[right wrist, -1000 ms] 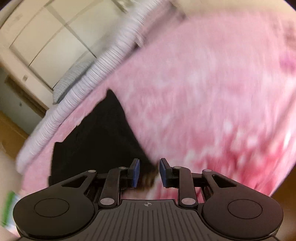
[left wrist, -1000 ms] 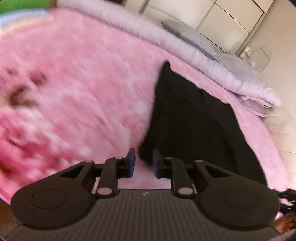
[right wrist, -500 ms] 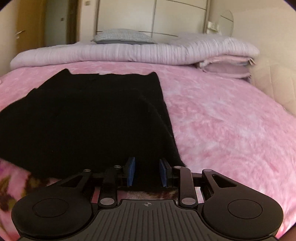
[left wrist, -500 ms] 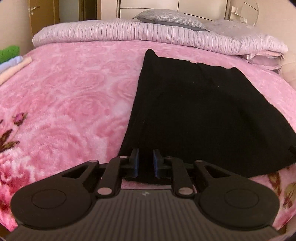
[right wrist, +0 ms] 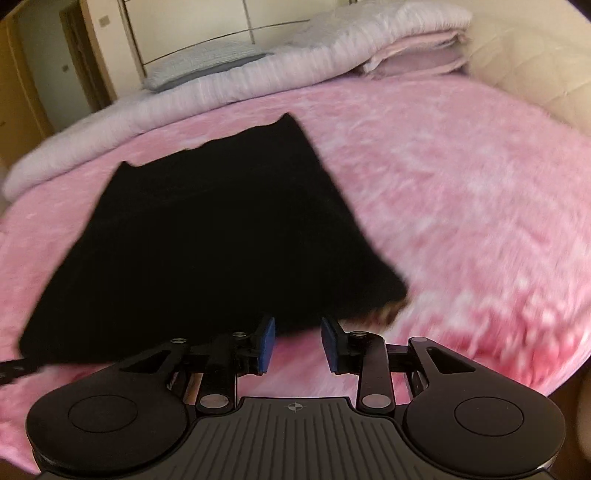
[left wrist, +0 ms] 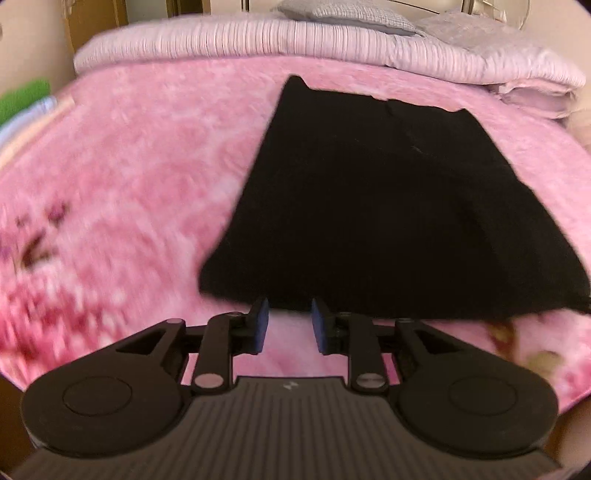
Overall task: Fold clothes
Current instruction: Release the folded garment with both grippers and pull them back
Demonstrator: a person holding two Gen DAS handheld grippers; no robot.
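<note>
A black garment lies spread flat on the pink floral blanket, its near hem toward me. My left gripper sits at that hem near its left corner. Its jaws are opening, and only pink blanket shows between the blue pads. In the right wrist view the same garment fills the left middle. My right gripper is at the hem near the right corner, jaws opening, with nothing pressed between its pads.
A rolled lilac quilt and a grey pillow line the bed's far side. Folded pink bedding lies at the far right. A green and white stack of clothes sits at the left edge. A wardrobe stands behind.
Both views rolled level as the garment was laid flat. Half a second ago each pair of jaws stood narrow over the hem; now both are wider and drawn back from it.
</note>
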